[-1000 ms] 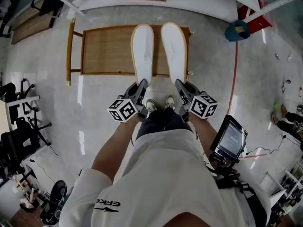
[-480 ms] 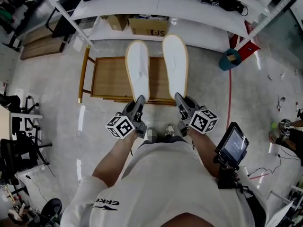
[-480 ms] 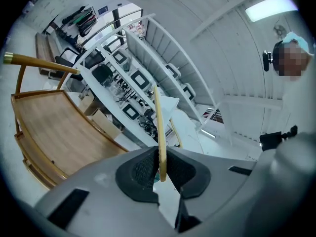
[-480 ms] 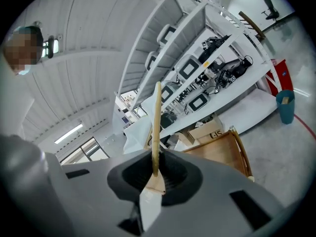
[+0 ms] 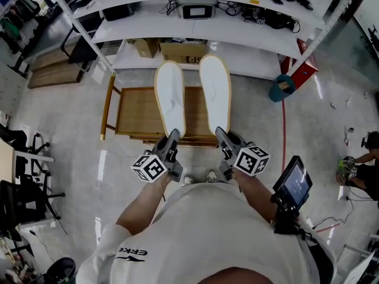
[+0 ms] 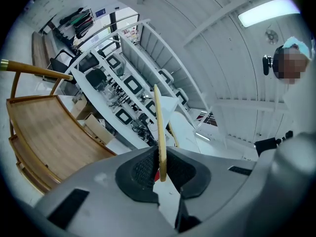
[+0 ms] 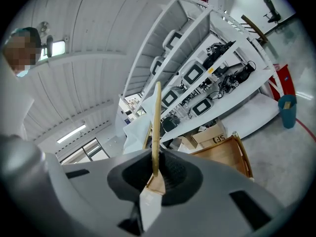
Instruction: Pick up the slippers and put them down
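With the left gripper [image 5: 173, 136] clamped tight on the heel of the left slipper [image 5: 170, 98] and the right gripper [image 5: 219, 134] likewise on the right slipper [image 5: 215, 90], both held level in the air over the wooden bench [image 5: 133, 114], pick-up appears complete and only set-down remains.

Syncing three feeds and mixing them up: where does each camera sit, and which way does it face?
Head view: on the person's head, facing steeply down at the wooden rack; arms, shirt and shoes show.
Left gripper view: on the left gripper, looking along fingers shut on the left slipper, towards shelves; shirt at right.
Right gripper view: on the right gripper, likewise, fingers shut on the right slipper; shirt at left.
Shared: all show the wooden rack and shelves.
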